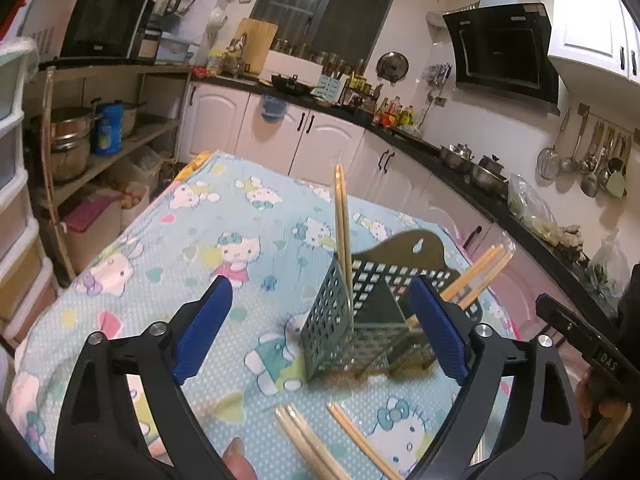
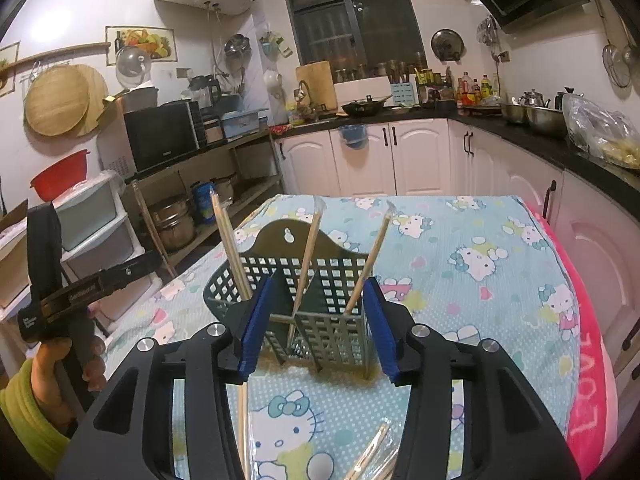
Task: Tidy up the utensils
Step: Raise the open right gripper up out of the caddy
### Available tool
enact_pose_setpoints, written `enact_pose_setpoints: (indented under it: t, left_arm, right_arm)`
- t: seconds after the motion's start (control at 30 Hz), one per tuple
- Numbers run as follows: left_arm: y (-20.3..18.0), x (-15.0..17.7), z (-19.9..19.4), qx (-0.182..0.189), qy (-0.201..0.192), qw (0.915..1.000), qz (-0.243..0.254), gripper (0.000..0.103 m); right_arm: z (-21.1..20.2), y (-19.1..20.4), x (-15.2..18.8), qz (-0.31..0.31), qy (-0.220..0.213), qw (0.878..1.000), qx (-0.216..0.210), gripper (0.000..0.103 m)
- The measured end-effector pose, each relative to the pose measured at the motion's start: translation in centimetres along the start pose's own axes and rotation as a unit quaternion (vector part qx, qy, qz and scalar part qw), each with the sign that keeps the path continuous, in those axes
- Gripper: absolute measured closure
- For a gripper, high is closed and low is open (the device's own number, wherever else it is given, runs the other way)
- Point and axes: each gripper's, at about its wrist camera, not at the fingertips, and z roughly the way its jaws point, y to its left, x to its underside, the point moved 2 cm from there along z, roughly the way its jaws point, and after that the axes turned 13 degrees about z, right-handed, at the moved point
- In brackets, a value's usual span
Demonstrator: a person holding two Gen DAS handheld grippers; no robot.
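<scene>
On the cartoon-print tablecloth (image 2: 460,312) the gray utensil basket (image 2: 320,320) holds three upright chopstick pairs (image 2: 306,264), loose wrapped chopsticks (image 1: 316,444) lie nearer (some underneath), and both the left gripper (image 1: 320,336) and the right gripper (image 2: 316,328) gape empty.

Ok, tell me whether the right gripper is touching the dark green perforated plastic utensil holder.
Cannot tell. The right wrist view shows the right gripper straddling the holder, pads beside its walls, no clear gap or contact.
</scene>
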Motion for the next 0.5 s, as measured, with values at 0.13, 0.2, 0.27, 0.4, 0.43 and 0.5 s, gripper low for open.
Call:
enact_pose_setpoints:
  t: [0.13,0.2,0.27,0.4,0.43,0.5]
  left_arm:
    - [0.0,0.9,-0.3,0.001,0.011,0.9999,0.001,0.018]
    - [0.1,1.3,-0.4,0.003,0.017,0.9998,-0.001,0.018]
    - [0.1,1.9,-0.4,0.004,0.025,0.9997,-0.003,0.018]
    - [0.3,3.0,-0.5,0.002,0.040,0.9992,-0.002,0.018]
    - [0.4,3.2,-0.6,0.002,0.042,0.9991,-0.003,0.018]
    - [0.6,3.8,-0.6,0.003,0.051,0.9987,-0.006,0.018]
  right_arm:
    - [-0.5,-0.3,0.7,0.000,0.005,1.000,0.005,0.058]
    - [-0.6,-0.2,0.9,-0.001,0.008,1.000,0.007,0.057]
    - [-0.7,-0.3,1.3,-0.001,0.012,1.000,0.010,0.057]
    - [-0.9,-0.6,2.1,-0.001,0.020,1.000,0.014,0.057]
    - [-0.9,-0.6,2.2,-0.001,0.021,1.000,0.015,0.057]
    - [-0.9,-0.7,2.5,-0.001,0.025,1.000,0.017,0.057]
